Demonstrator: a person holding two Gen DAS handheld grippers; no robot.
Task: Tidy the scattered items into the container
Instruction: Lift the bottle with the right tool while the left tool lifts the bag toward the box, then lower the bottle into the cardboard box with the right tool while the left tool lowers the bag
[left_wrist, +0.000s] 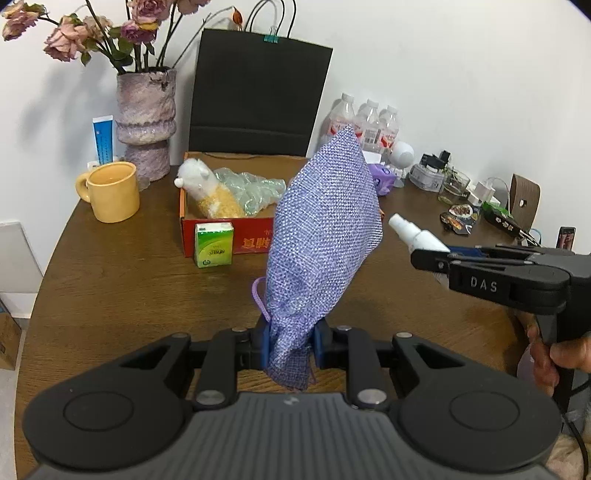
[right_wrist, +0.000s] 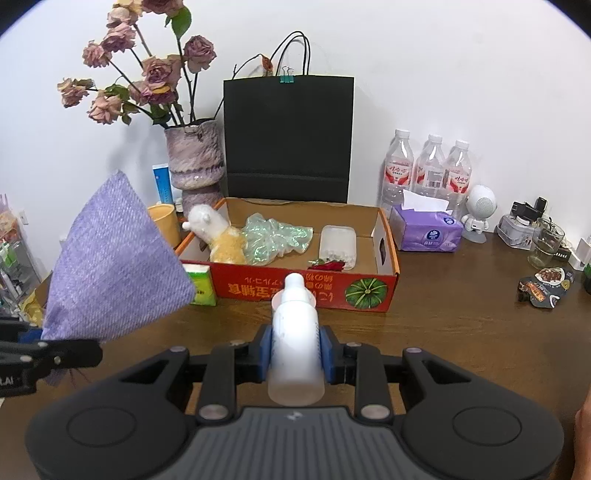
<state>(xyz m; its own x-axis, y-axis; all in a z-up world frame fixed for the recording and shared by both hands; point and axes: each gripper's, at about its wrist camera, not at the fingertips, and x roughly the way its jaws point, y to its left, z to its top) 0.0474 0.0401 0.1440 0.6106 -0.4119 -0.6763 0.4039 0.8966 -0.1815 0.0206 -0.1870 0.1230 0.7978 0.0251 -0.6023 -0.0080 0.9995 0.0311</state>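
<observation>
My left gripper (left_wrist: 291, 345) is shut on a purple woven pouch (left_wrist: 325, 236) and holds it upright above the table, in front of the red cardboard box (left_wrist: 225, 238). The pouch also shows at the left of the right wrist view (right_wrist: 114, 266). My right gripper (right_wrist: 295, 354) is shut on a white spray bottle (right_wrist: 293, 332), nozzle pointing toward the box (right_wrist: 314, 291). That bottle shows in the left wrist view (left_wrist: 415, 232) too. The box holds a plush toy (right_wrist: 221, 236), bubble wrap (right_wrist: 273, 238), a clear case (right_wrist: 338, 245) and a red rose (right_wrist: 327, 264). A green carton (left_wrist: 214, 245) stands against the box's front.
A yellow mug (left_wrist: 112, 192), a purple vase with dried roses (left_wrist: 146, 122) and a black paper bag (left_wrist: 258, 92) stand behind the box. Water bottles (right_wrist: 428, 166), a tissue pack (right_wrist: 424, 229), a white robot figure (right_wrist: 478, 210), a glass jar (right_wrist: 546, 243) and small clutter sit at the right.
</observation>
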